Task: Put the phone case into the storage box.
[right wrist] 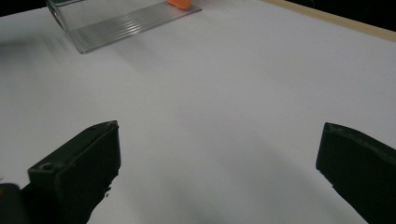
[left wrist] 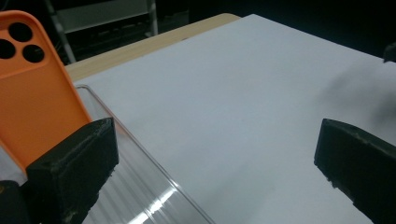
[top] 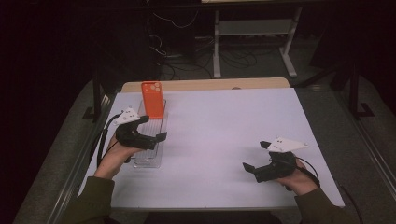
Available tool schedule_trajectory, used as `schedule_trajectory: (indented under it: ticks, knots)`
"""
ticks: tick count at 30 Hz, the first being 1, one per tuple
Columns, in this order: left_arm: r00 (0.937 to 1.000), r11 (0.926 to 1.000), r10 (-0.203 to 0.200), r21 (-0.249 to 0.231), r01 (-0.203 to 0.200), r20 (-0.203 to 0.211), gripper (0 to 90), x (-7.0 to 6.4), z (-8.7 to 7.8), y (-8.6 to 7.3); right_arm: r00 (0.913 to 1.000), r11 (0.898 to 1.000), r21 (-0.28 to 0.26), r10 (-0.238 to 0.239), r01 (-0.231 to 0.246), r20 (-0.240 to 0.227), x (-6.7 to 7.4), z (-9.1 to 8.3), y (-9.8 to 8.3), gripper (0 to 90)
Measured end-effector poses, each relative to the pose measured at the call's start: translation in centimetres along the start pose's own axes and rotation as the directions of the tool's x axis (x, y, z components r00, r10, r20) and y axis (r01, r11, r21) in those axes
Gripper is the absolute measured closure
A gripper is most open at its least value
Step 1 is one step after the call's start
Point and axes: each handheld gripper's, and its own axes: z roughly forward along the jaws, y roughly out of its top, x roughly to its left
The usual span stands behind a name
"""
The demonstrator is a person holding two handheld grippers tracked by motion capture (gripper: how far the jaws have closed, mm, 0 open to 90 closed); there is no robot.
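An orange phone case (top: 152,99) stands tilted at the far end of a clear ridged tray (top: 150,161) on the left part of the white table (top: 219,140), and in the left gripper view the case (left wrist: 35,93) rises just behind the near jaw. The left gripper (top: 155,127) hovers over the tray with its jaws spread wide and nothing between them, though whether it touches the tray is hard to tell from above. The right gripper (top: 254,155) sits well apart over the bare right side of the table, jaws likewise wide and empty, with the tray (right wrist: 116,23) far off in its own view.
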Motion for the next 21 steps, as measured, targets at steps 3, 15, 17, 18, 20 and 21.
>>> schedule_trajectory:
  ticks: [3,15,17,18,20,21]
  knots:
    - [0.9998,0.9999,0.013,0.004,-0.013,0.013,0.0,-0.6,-0.1,-0.5,1.0,1.0,-0.006,-0.007,0.007,-0.003,0.0,-0.2,0.3,0.0]
    - [0.9973,0.9991,0.038,0.018,-0.039,0.063,0.0,-2.0,-0.3,-2.2,0.9999,1.0,-0.016,-0.017,0.017,-0.001,-0.3,-0.4,0.7,0.0]
    - [0.9968,0.9988,0.043,0.019,-0.044,0.068,0.0,-2.2,-0.3,-2.4,0.9999,1.0,-0.015,-0.015,0.015,-0.001,-0.3,-0.4,0.8,0.0]
    - [0.9963,0.9986,0.047,0.02,-0.048,0.072,0.0,-2.3,-0.3,-2.6,0.9999,1.0,-0.013,-0.01,0.01,-0.004,-0.3,-0.5,0.8,0.0]
    - [0.9956,0.9988,0.042,0.02,-0.044,0.083,0.0,-2.6,-0.3,-2.8,1.0,1.0,-0.013,-0.005,0.005,-0.004,-0.3,-0.5,0.8,0.0]
    - [0.9956,0.9989,0.039,0.022,-0.041,0.085,0.0,-2.7,-0.3,-2.9,1.0,1.0,-0.016,-0.008,0.008,-0.002,-0.4,-0.5,0.8,0.0]
